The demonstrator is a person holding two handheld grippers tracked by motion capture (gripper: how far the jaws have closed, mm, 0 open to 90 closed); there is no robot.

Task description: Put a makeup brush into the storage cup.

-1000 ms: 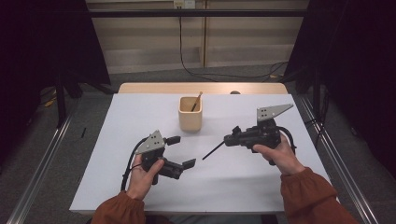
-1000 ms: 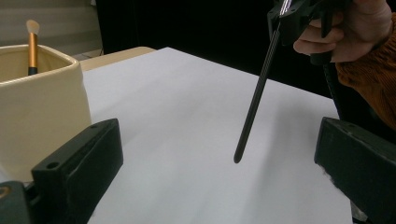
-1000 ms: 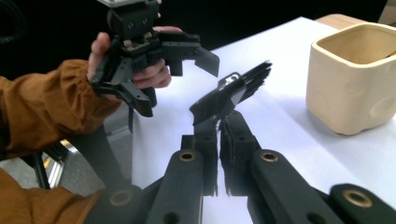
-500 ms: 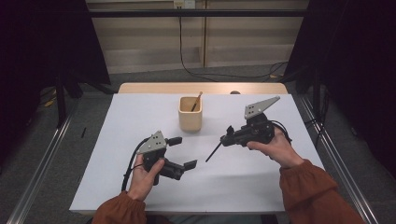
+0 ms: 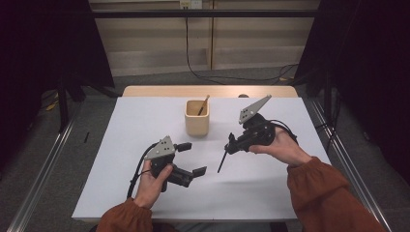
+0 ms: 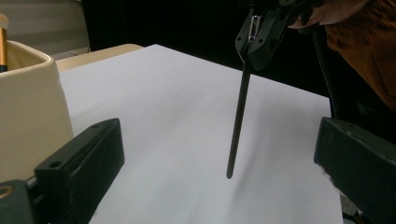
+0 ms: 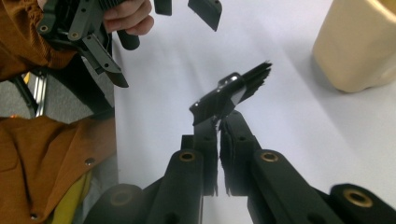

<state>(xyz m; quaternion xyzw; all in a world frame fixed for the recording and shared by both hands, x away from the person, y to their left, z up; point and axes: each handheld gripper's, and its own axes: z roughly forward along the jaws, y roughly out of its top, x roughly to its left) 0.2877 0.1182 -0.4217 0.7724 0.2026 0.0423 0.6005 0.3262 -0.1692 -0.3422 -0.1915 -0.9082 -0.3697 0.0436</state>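
**Black brush held above the white table**

On the left of the white table (image 5: 121, 145), the left gripper (image 5: 193, 159) rests low in the person's hand, jaws spread wide with nothing between them. Behind the middle stands a beige holder (image 5: 197, 121) with a wooden-handled utensil (image 5: 204, 104), its lower end hidden inside. To the right, the right gripper (image 5: 231, 145) is clamped on a slim black brush (image 5: 223, 160). The high view shows just a thin stick slanting down toward the person; the left gripper view shows the handle (image 6: 237, 126) hanging almost upright, tip clear of the table; the right gripper view shows bristles (image 7: 254, 77) past the jaws.
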